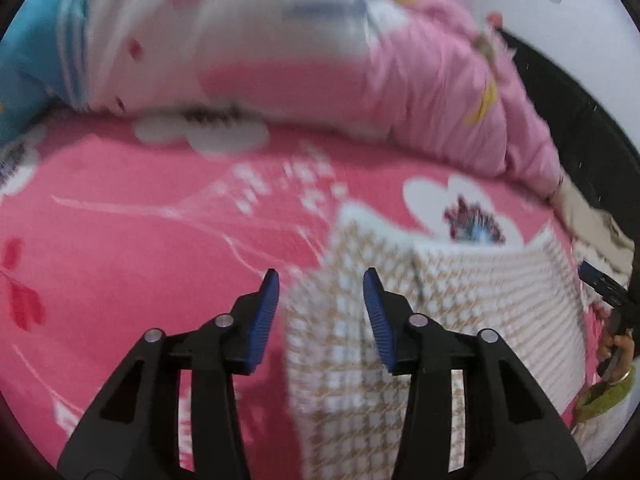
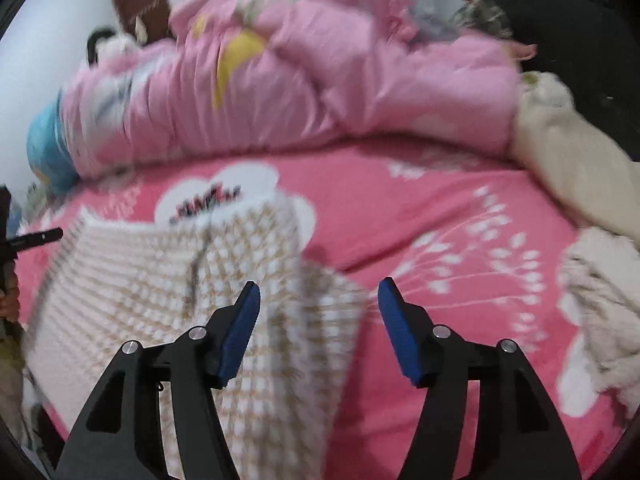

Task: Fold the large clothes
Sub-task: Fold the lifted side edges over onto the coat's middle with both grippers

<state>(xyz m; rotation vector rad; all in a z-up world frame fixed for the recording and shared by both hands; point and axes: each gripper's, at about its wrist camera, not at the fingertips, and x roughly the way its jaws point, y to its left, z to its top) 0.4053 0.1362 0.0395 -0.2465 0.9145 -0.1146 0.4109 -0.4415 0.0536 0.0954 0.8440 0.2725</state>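
A beige-and-white checked garment lies partly folded on a pink flowered bedsheet. My left gripper hangs over the garment's left edge, open, and its blue pads press on nothing. In the right wrist view the same garment spreads to the left. My right gripper stands open above the garment's right edge, where cloth meets sheet. Both views are blurred. The right gripper's finger and a hand show at the left view's right edge. The left gripper's finger shows at the right view's left edge.
A bulky pink quilt is heaped along the back of the bed, with a blue pillow at its left end. Cream clothes and a knitted piece lie at the right. Dark furniture stands behind.
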